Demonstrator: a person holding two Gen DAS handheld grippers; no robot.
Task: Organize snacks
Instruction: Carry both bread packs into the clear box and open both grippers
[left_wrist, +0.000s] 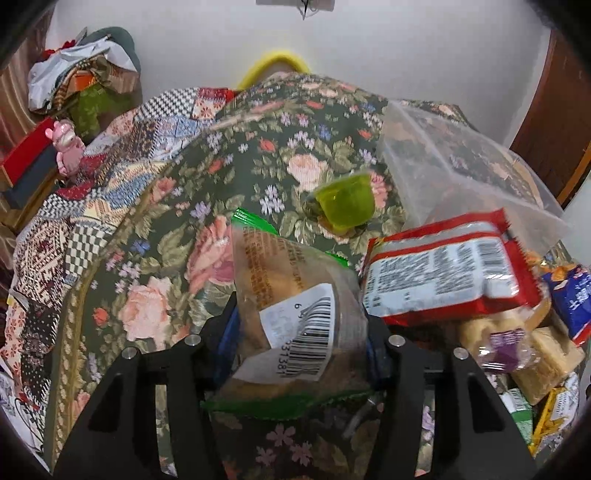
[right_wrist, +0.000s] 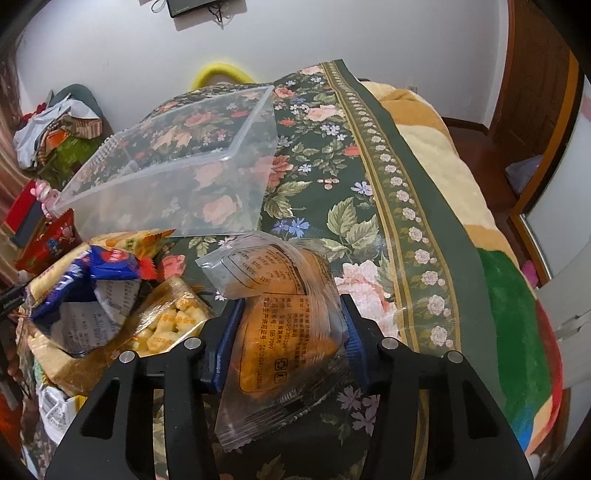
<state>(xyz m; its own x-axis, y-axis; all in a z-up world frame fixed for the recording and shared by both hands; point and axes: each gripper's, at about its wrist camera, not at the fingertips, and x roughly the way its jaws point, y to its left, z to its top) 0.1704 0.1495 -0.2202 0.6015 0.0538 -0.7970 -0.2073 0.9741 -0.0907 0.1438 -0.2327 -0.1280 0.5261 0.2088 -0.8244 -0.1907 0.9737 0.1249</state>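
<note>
Snacks mostly unsorted, by my reading. Clear plastic bin (right_wrist: 177, 162) sits tilted on the floral cloth (right_wrist: 332, 192) and looks empty; I see only the cloth pattern through its walls. My right gripper (right_wrist: 284, 343) pinches a clear-wrapped orange cake (right_wrist: 284, 325) between its blue pads, held just short of the bin's near wall. My left gripper (left_wrist: 299, 339) is clamped on a green-edged pastry packet (left_wrist: 291, 306), barcode side up. Beside it lies the pile: a red-trimmed packet (left_wrist: 443, 273), pale wafer bars (left_wrist: 524, 354), a blue packet (right_wrist: 110, 266), a bag of small yellow puffs (right_wrist: 166, 325). A green jelly cup (left_wrist: 345, 205) sits apart on the cloth, near the bin. Judgement: early stage, two items in hand, none binned, pile and cup left to do.
</note>
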